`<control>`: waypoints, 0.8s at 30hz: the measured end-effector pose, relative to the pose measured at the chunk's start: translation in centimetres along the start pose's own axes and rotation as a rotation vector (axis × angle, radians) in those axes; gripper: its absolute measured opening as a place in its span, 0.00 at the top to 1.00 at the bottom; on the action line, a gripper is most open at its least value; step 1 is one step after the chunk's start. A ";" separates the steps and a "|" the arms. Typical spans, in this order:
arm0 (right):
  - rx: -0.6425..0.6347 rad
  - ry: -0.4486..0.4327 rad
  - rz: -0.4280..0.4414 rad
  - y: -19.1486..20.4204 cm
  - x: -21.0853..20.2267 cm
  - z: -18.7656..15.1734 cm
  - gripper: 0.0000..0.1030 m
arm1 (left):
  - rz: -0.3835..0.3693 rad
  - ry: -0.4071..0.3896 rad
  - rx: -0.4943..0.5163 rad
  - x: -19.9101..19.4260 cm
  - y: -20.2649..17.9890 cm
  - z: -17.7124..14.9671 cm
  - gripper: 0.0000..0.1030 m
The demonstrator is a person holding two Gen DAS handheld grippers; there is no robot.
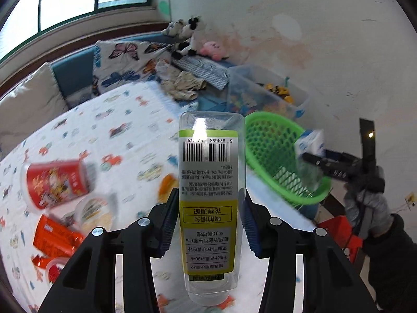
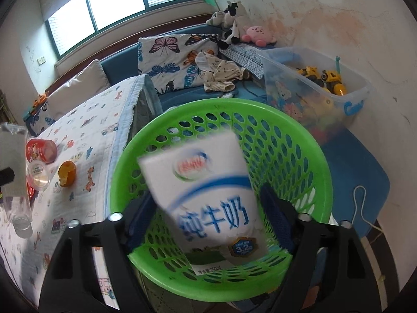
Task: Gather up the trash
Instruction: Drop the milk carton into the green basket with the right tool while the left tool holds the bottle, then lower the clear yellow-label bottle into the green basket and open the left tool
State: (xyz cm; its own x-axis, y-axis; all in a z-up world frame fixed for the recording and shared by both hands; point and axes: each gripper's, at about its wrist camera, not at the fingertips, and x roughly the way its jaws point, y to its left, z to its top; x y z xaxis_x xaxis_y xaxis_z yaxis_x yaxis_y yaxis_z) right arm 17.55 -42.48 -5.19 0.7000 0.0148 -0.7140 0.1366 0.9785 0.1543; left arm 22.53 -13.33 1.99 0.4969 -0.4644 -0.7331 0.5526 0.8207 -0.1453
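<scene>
1. Left gripper (image 1: 209,221) is pinching a clear bottle (image 1: 209,190) with a yellow-green label, blue pads tight on both sides. The bottle points away from the camera, base end far, barcode up.
2. Right gripper (image 2: 208,216) sits over the green basket (image 2: 307,156). A white milk carton (image 2: 208,195) is between its fingers, tilted and blurry. The pads look spread a bit wider than the carton, with a gap on the right side, so I can't really tell if it's gripped or loose.
3. In the left view the basket (image 1: 273,156) is off to the right past the bed edge, with the carton (image 1: 311,140) and right gripper (image 1: 316,160) above its far rim.
4. More trash is on the bed cover (image 1: 104,120): a red cup (image 1: 56,182) on its side, a small round tub (image 1: 95,212) just beside it, an orange wrapper (image 1: 56,237) below those, and orange peel (image 2: 67,173) nearer the basket.
5. Background: a butterfly pillow (image 2: 177,60), plush toys (image 2: 234,23) by the wall and a clear toy bin (image 2: 320,88) behind the basket.
</scene>
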 end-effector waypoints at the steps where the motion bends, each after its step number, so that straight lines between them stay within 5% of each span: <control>1: 0.003 -0.008 -0.003 0.0 -0.1 0.0 0.19 | -0.004 -0.006 0.004 0.1 -0.4 0.4 0.57; 14: -0.060 -0.080 -0.018 0.1 -4.2 -0.9 0.19 | -0.122 -0.039 0.018 3.3 -6.8 5.1 0.57; 24: -0.091 -0.146 -0.041 0.1 -7.4 -2.6 0.19 | -0.145 -0.041 0.002 7.9 -11.2 7.0 0.57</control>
State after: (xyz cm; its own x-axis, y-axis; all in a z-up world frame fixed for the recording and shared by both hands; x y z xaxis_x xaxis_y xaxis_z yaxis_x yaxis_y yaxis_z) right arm 10.54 -41.93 -1.63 0.7907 -0.0492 -0.6102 0.1078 0.9924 0.0597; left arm 24.95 -28.53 2.45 0.4386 -0.5909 -0.6771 0.6217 0.7436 -0.2463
